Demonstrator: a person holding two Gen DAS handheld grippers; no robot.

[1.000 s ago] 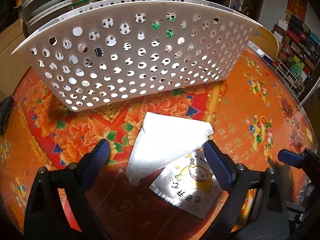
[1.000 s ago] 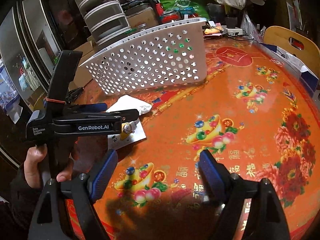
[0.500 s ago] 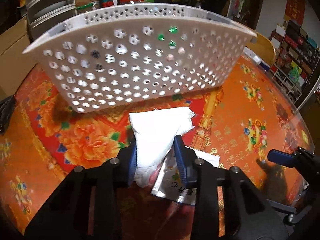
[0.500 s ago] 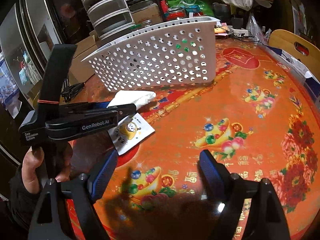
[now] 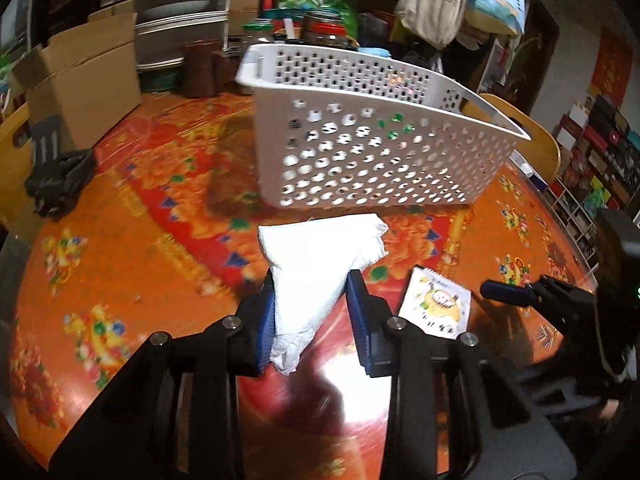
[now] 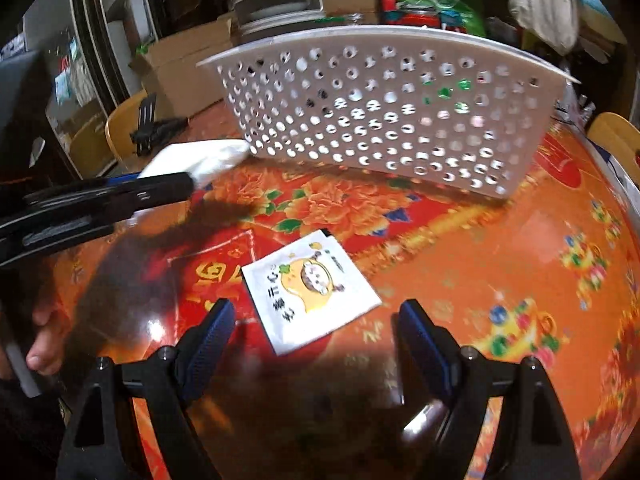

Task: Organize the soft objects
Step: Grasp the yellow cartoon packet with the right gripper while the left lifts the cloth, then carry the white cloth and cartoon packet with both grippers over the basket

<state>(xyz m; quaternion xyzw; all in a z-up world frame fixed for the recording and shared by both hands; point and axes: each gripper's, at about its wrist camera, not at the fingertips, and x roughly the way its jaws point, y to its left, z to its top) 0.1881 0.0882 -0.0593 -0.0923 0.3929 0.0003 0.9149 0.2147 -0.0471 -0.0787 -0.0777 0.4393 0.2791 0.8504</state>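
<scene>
Left gripper (image 5: pixel 310 308): jaws drawn in narrow and clamped on a white folded cloth (image 5: pixel 320 256). The blue pads (image 5: pixel 267 320) press the cloth's narrow lower end from both sides. The wider upper part of the cloth fans out forward of the fingertips, toward the basket. In the right wrist view the same cloth (image 6: pixel 200 158) shows at the tip of the left gripper (image 6: pixel 176 188), raised above the tabletop, with its far end close to the basket's left corner.

Right gripper (image 6: pixel 312 334): jaws spread wide, holding nothing. It hovers over the tabletop (image 6: pixel 480 264) with a flat white sachet (image 6: pixel 310 294) lying between and just ahead of its fingertips. No contact between the pads and the sachet is visible. The sachet carries a yellow cartoon print and lies flat on the red and orange flowered covering. In the left wrist view the sachet (image 5: pixel 436 306) lies just to the right of the left gripper.

Container: a white perforated plastic basket (image 5: pixel 372 152) stands on the tabletop beyond both grippers, also visible in the right wrist view (image 6: pixel 384 116). Its contents cannot be told; only small green and pale patches show through the holes.
</scene>
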